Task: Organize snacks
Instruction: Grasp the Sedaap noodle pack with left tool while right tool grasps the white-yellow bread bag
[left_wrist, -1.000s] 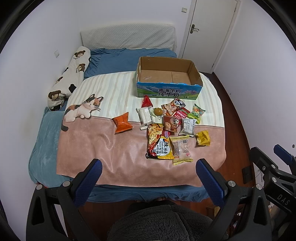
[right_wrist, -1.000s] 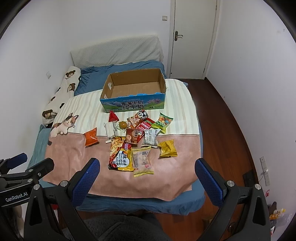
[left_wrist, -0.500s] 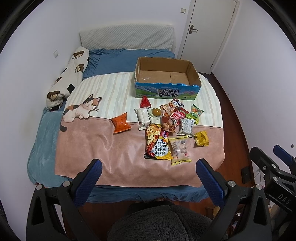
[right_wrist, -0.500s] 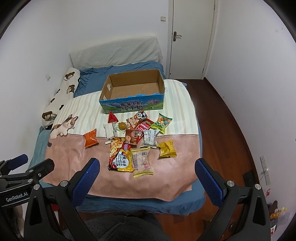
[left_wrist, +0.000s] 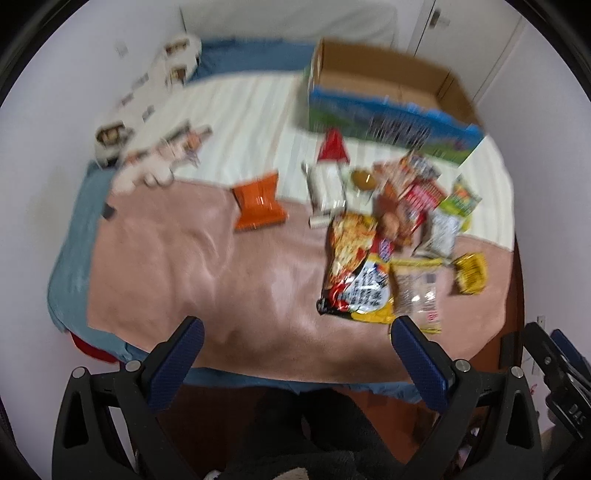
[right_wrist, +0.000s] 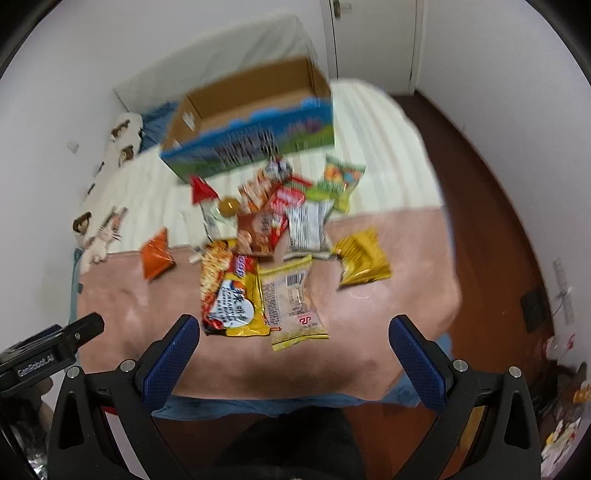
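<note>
Several snack packets lie in a heap on the bed. Nearest are a red and yellow noodle bag (left_wrist: 354, 273) (right_wrist: 231, 291) and a clear yellow-edged packet (left_wrist: 417, 291) (right_wrist: 293, 299). An orange packet (left_wrist: 258, 203) (right_wrist: 157, 254) lies apart to the left, a yellow packet (left_wrist: 470, 272) (right_wrist: 362, 256) to the right. Behind the heap stands an open cardboard box (left_wrist: 388, 96) (right_wrist: 251, 122), nothing visible inside. My left gripper (left_wrist: 295, 362) and right gripper (right_wrist: 293, 360) hang open above the bed's near edge, holding nothing. Both views are blurred.
The bed carries a pink and striped blanket (left_wrist: 207, 277) (right_wrist: 388, 295) with a cat print (left_wrist: 162, 158). A bear-print pillow (left_wrist: 147, 96) lies along the left wall. A door (right_wrist: 373, 40) and wooden floor (right_wrist: 491, 206) are to the right.
Both grippers have moved forward and down toward the bed, so the snacks and box look larger. The frames have become blurred with motion. No object has shifted.
</note>
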